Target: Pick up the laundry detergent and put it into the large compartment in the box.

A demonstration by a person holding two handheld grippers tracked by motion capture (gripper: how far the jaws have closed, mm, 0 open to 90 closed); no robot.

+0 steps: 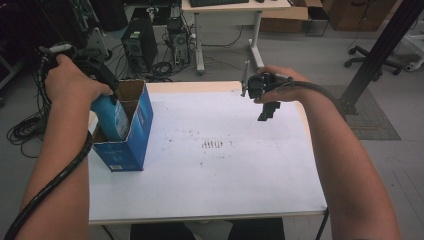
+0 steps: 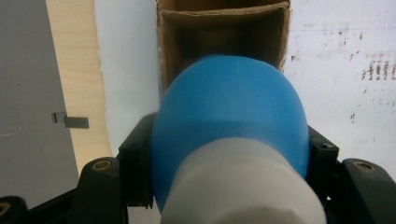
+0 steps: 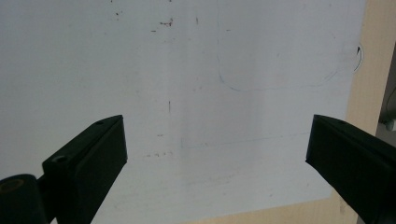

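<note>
Bottle (image 2: 229, 126), blue with a white cap, sits pinched between the left gripper's (image 2: 229, 154) jaws, its base entering the open blue box (image 1: 136, 131) just ahead. Lower it straight, clear of the cardboard walls. Right gripper (image 3: 217, 154) hovers, jaws spread, over the table (image 1: 225, 175).

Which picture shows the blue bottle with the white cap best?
The high view: the blue plastic bottle shows its side and label, going into the open blue cardboard box. The left gripper view gives its cap end, close and blurry. The right gripper view looks at the white table.
</note>
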